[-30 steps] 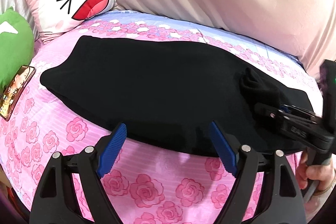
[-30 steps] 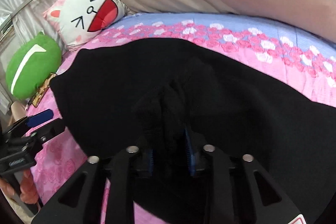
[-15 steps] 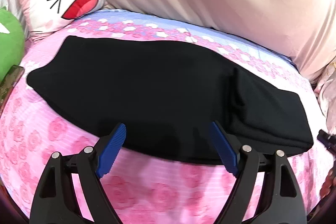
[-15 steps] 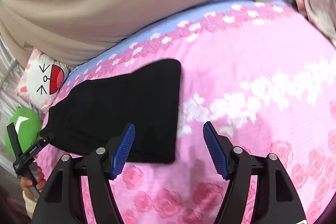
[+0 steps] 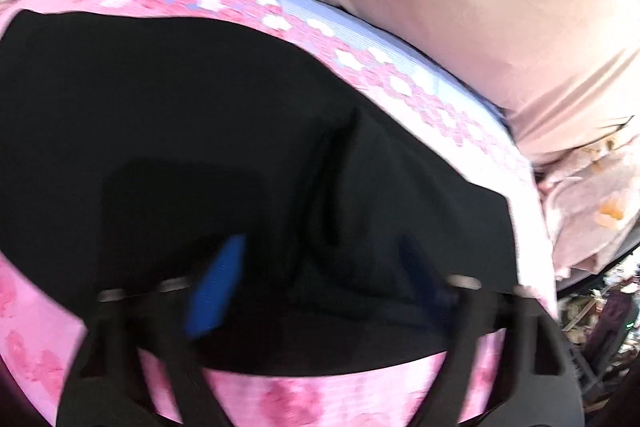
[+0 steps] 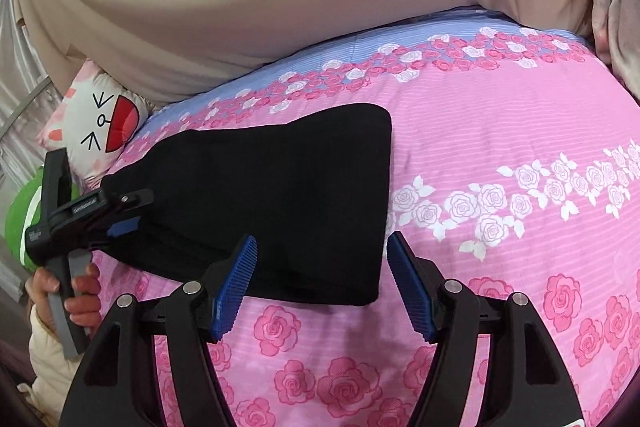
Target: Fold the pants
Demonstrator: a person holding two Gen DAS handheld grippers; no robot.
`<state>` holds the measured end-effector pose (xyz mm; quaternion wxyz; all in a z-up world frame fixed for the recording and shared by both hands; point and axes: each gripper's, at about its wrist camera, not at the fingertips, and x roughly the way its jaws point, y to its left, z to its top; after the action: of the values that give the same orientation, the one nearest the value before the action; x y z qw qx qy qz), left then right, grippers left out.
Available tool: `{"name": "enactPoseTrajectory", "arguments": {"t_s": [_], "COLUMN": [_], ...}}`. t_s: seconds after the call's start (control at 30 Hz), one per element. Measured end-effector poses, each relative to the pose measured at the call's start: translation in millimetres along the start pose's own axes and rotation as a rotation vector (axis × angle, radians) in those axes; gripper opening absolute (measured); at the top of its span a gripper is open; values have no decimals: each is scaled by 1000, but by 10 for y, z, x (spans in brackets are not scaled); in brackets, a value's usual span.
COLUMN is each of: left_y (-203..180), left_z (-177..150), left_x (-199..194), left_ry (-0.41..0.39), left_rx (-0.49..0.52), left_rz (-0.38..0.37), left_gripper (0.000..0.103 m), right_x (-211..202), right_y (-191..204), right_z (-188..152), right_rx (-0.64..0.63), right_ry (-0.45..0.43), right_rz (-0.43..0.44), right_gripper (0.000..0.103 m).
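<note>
Black pants (image 6: pixel 280 199) lying flat on the pink rose-print bed (image 6: pixel 500 131), already doubled into a compact slab: squared end toward the right, the narrower end toward the cat-face pillow (image 6: pixel 100 127) and green plush (image 6: pixel 16 223) at the left. Partway through the fold, judging by that shape; one more doubling probably left. Left claw (image 6: pixel 124 219) down at the left near edge of the cloth, closing at this moment. In its own blurred wrist view, black fabric (image 5: pixel 240 131) filling the gap between the blue pads (image 5: pixel 216 287), though whether those pads already press on a layer cannot be told through the smear. From the right wrist view, the tip sitting right at the cloth's edge, with the hand (image 6: pixel 76 291) on the grip below. Right claw (image 6: pixel 320 279) spread wide and holding nothing, hovering over the near right corner of the pants, left pad above the cloth, right pad over bare bedding. Next move, as a judgement: finish the left pinch on the full stack of layers, not just the top one, then bring the right claw down onto its own corner and lift both ends together. Risk worth watching: a shallow bite slipping off thick, doubled fabric, or dragging the slab askew across the bed rather than folding it cleanly over.
</note>
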<state>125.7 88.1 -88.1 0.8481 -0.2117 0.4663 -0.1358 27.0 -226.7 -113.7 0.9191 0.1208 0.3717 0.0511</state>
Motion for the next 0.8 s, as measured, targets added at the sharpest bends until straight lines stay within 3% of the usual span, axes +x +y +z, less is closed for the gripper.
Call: {"name": "enactPoseTrajectory", "arguments": {"t_s": [0.07,0.13,0.2,0.27,0.33,0.37,0.43,0.53,0.7,0.77,0.8], "left_y": [-91,-207,-311,-315,-153,-38,169,332,238,237,237], "left_z": [56,115,172,165,124,105,46,-51,-45,-71,-79], "left_x": [38,-74,-366,-682,-721,-599,-339,-222,-261,-256,-246], "left_ry": [24,5,-50,-126,-140,-119,-53,-35,-50,-50,-49], "left_rx": [18,42,57,76,62,53,12,-38,8,15,18], "left_rz": [-8,-55,-137,-160,-93,-27,37,19,45,55,62], "left_gripper": [12,11,10,11,11,11,11,11,11,11,11], "right_x": [-6,-43,-98,-166,-150,-99,17,142,299,444,468], "right_y": [-23,-63,-83,-114,-143,-155,-150,-70,64,120,156], "right_z": [8,30,51,59,37,10,-59,-153,-177,-169,-149], "right_rx": [5,20,22,20,9,-1,-17,-67,-118,-147,-156], "right_ry": [-4,-14,-28,-44,-35,-15,31,73,102,130,123], "right_rz": [-17,-20,-21,-26,-29,-42,-35,-40,-19,-29,-20], "right_gripper": [67,67,67,67,67,67,67,67,67,58,30]}}
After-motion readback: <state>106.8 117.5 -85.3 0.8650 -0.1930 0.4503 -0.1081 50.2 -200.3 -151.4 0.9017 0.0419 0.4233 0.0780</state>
